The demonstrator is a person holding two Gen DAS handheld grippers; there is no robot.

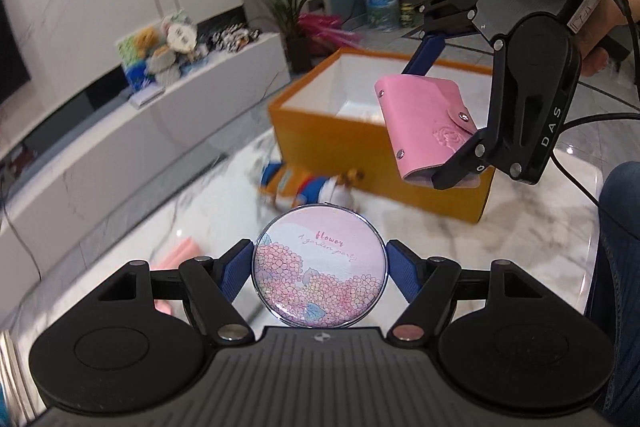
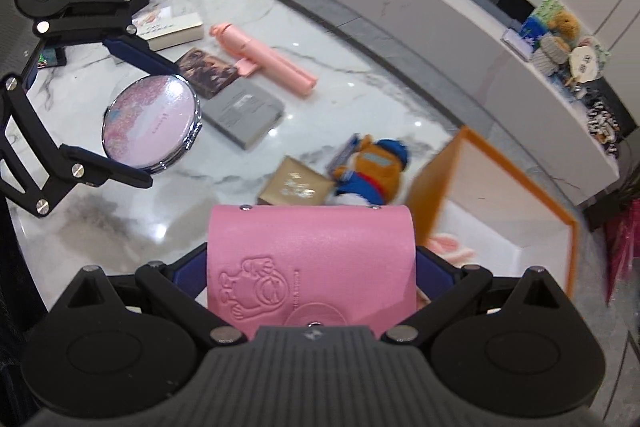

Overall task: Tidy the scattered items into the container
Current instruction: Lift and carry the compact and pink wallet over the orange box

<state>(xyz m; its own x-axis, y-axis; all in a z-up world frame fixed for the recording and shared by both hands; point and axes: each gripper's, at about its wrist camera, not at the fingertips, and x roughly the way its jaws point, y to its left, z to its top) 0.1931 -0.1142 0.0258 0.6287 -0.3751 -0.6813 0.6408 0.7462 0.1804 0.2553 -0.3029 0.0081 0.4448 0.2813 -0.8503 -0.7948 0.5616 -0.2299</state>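
My left gripper (image 1: 320, 267) is shut on a round floral compact mirror (image 1: 320, 269), held above the marble table; it also shows in the right wrist view (image 2: 150, 123). My right gripper (image 2: 312, 267) is shut on a pink snap wallet (image 2: 312, 259), held near the front corner of the open orange box (image 2: 516, 187); the wallet also shows in the left wrist view (image 1: 426, 125). The box (image 1: 332, 135) has a white inside with something pale pink (image 2: 450, 245) in it. An orange plush toy (image 2: 374, 167) lies on the table against the box.
On the marble table (image 2: 360, 83) lie a pink selfie stick (image 2: 264, 61), a grey booklet (image 2: 244, 113), a dark card (image 2: 208, 71), a gold packet (image 2: 296, 187) and a white box (image 2: 172, 31). Bags and papers are piled at the far left. A low ledge runs behind.
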